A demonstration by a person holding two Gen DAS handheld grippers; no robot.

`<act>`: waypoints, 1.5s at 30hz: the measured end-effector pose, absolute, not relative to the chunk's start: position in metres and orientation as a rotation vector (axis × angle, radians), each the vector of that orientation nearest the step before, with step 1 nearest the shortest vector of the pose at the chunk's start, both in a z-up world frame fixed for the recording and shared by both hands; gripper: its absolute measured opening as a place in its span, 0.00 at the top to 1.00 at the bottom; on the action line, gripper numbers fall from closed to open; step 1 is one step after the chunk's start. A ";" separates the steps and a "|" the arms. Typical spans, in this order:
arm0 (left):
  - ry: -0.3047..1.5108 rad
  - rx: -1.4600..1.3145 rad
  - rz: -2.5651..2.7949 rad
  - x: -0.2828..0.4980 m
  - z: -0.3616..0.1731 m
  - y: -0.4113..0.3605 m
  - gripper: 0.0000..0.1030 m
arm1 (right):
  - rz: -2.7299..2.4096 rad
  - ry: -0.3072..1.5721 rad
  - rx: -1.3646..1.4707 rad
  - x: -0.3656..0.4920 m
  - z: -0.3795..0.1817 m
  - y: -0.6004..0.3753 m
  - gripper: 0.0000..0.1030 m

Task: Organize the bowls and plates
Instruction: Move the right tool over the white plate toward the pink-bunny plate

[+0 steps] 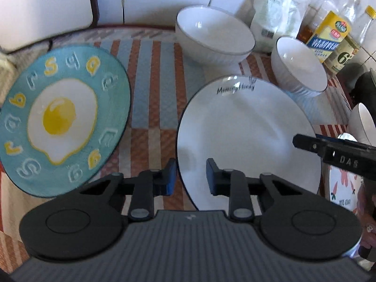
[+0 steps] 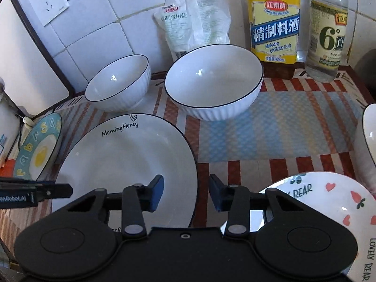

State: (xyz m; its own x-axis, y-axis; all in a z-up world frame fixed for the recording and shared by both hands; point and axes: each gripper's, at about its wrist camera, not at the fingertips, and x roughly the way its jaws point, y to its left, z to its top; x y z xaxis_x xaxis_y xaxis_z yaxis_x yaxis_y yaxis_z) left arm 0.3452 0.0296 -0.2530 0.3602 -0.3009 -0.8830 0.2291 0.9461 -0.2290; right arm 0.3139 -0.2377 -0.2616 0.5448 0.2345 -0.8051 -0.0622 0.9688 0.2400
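A white "Morning Honey" plate lies flat on the striped mat. My left gripper is open, its jaws straddling the plate's left rim. My right gripper is open, its jaws straddling the plate's right rim. A teal fried-egg plate lies to the left. A large white bowl and a smaller white bowl stand behind. A "Lovely Bear" plate lies to the right.
Against the tiled wall stand a salt bag, a cooking wine bottle and a vinegar bottle. A white board leans at the left. Another white bowl sits at the right edge.
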 end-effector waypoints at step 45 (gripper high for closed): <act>1.150 -0.016 -0.349 0.282 -0.251 0.079 0.77 | 0.300 1.048 0.185 0.256 -0.244 -0.195 0.82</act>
